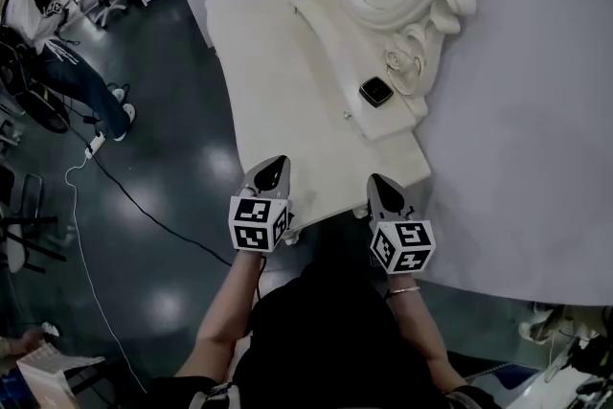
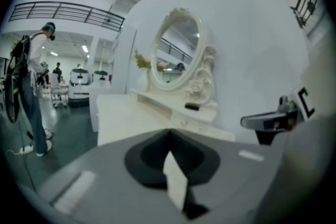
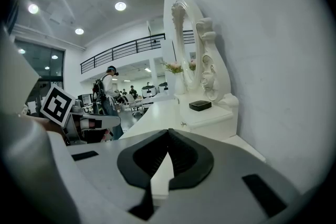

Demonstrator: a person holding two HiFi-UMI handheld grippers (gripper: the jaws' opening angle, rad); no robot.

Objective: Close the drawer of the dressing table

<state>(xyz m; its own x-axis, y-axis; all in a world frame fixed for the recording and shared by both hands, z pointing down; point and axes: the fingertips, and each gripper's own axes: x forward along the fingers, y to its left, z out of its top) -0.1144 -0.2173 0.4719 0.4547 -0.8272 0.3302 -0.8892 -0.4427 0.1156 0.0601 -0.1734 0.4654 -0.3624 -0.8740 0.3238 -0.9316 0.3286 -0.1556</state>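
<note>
Seemingly poised to begin, a person stands at the near end of a white dressing table with a gripper in each hand. At left, beyond a cable trailing across the dark floor, the left gripper hovers at the table's corner, jaws together on nothing. The right gripper, close to the wall, is likewise closed and empty. The small drawer sits well ahead under the raised shelf that carries a black box; whether any gap remains cannot be told. A square push on its front beside the knob should seat it best. Open floor lies left, while the wall crowds the right.
</note>
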